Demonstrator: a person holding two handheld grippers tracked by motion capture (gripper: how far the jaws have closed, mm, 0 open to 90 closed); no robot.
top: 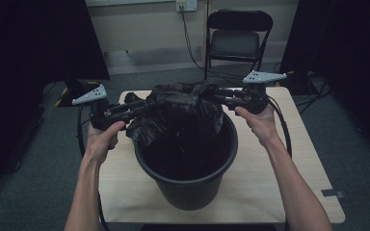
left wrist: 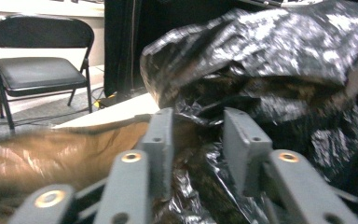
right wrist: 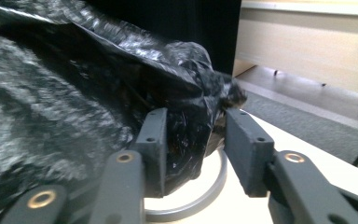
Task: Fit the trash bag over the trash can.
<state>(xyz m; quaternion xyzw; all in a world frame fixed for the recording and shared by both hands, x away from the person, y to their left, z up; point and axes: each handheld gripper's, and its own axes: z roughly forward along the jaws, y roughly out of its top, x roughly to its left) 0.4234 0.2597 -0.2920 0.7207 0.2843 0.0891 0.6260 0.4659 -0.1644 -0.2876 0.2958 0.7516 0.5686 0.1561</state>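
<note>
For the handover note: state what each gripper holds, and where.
Nothing is gripped. The left gripper and right gripper stand open, bag edge loose between the jaws.

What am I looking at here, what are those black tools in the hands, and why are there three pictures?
A person stands at a wooden table with a hand-held two-jaw gripper in each hand: the left gripper and the right gripper. The wide picture comes from a camera above the table. The other two come from small cameras riding on each gripper, looking along its own jaws. On the table stands a black bucket. A black plastic bag is bunched over its far rim. Both grippers reach into the bag from opposite sides. In the gripper views the jaws stand apart with bag plastic between them, not pinched.
</note>
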